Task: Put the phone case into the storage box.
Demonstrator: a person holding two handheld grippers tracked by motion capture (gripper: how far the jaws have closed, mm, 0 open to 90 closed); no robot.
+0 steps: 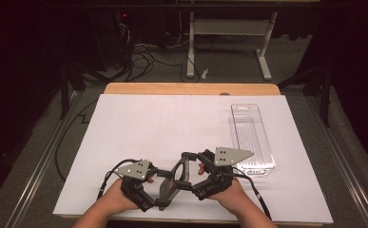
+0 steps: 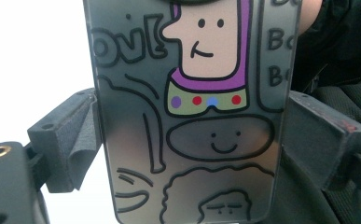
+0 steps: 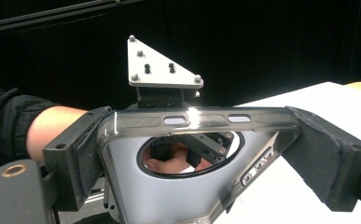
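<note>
— Phone case (image 1: 173, 178), is that what sits between both sets of jaws?

— Yes: a smoky translucent shell with rounded corners, a glossy rim and an oval camera cut-out, its back printed with black-outlined cartoon faces (image 2: 194, 116). It hangs above the desk (image 1: 172, 123), tilted.

— Left gripper (image 1: 159, 190)?

— Its padded jaws stand wide, pinching the case's two long edges.

— And the right gripper (image 1: 195, 173)?

— It clamps the camera end across its width, jaws equally spread. Both hands come in low, wrists turned inward. A clear ribbed plastic tray (image 1: 252, 137) lies beyond the right jaws.
</note>
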